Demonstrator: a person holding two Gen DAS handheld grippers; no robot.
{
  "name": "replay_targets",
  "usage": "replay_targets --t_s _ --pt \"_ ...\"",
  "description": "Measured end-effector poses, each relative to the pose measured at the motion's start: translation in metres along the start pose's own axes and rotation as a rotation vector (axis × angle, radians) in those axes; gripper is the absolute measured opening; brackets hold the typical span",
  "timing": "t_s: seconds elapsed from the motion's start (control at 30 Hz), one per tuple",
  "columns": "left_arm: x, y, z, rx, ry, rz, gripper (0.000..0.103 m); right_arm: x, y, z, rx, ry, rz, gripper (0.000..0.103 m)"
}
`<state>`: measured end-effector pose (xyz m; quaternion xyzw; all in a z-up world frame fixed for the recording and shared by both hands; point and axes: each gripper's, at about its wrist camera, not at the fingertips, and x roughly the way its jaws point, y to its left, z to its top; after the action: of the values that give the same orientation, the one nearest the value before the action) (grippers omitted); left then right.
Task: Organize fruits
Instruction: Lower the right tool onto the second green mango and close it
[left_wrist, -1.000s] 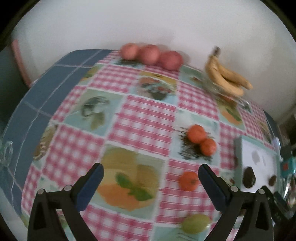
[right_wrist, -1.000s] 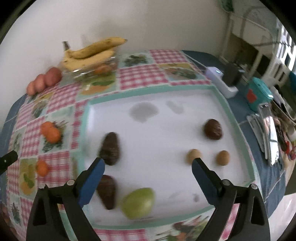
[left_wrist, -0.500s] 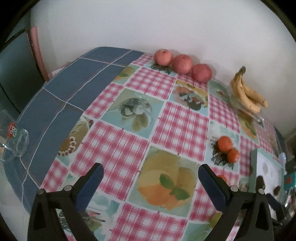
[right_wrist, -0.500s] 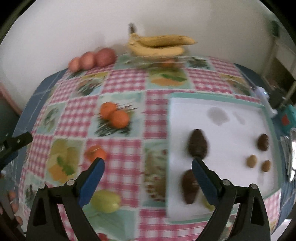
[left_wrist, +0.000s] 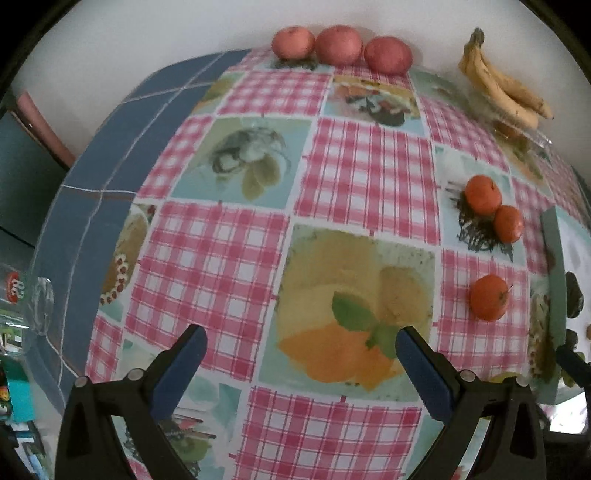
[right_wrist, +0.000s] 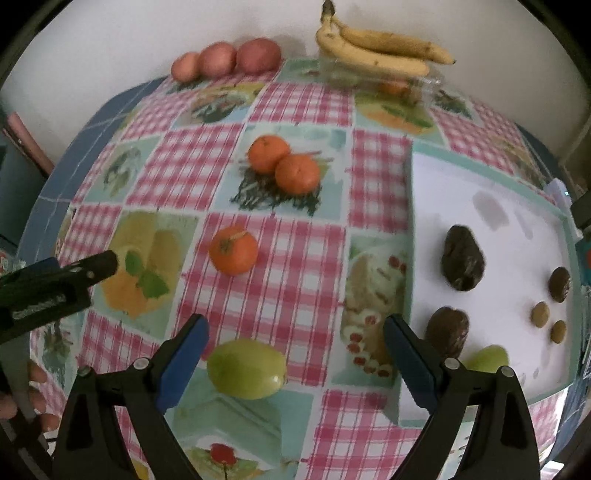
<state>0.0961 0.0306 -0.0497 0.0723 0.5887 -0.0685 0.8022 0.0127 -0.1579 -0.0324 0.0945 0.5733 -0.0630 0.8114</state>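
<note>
- A glass (left_wrist: 35, 306) at the table's left edge bears a red badge with digits, seemingly "28".
- The left gripper (left_wrist: 300, 363) hovers wide open over the checked tablecloth (left_wrist: 362, 173), holding nothing.
- The right gripper (right_wrist: 295, 345) gapes wide around a green fruit (right_wrist: 246, 369); half a second ago it was farther back.
- Oranges (right_wrist: 282, 164) lie mid-table, avocados (right_wrist: 461, 258) on the white tray (right_wrist: 517, 229).

One marking is legible: a red round label on the glass (left_wrist: 35, 299) at the left edge of the left wrist view carries white digits that appear to read "28", though the view there is distorted. In the right wrist view, the black body of the left gripper (right_wrist: 48, 295) bears a line of pale lettering, too blurred to read.
</note>
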Motion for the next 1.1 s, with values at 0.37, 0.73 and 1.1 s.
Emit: replay_targets --t_s 0.37,0.73,1.1 --pt "0.001 0.005 0.0 -0.032 -0.002 0.019 0.103 0.025 0.015 -0.013 -0.062 0.087 -0.03 0.095" --pt "0.003 -0.001 0.003 -0.02 -0.001 0.009 0.103 0.039 0.021 -0.026 -0.069 0.12 -0.036 0.095" --pt "0.001 -0.004 0.004 -0.015 -0.01 0.011 0.103 0.037 0.019 -0.027 -0.06 0.12 -0.035 0.095"
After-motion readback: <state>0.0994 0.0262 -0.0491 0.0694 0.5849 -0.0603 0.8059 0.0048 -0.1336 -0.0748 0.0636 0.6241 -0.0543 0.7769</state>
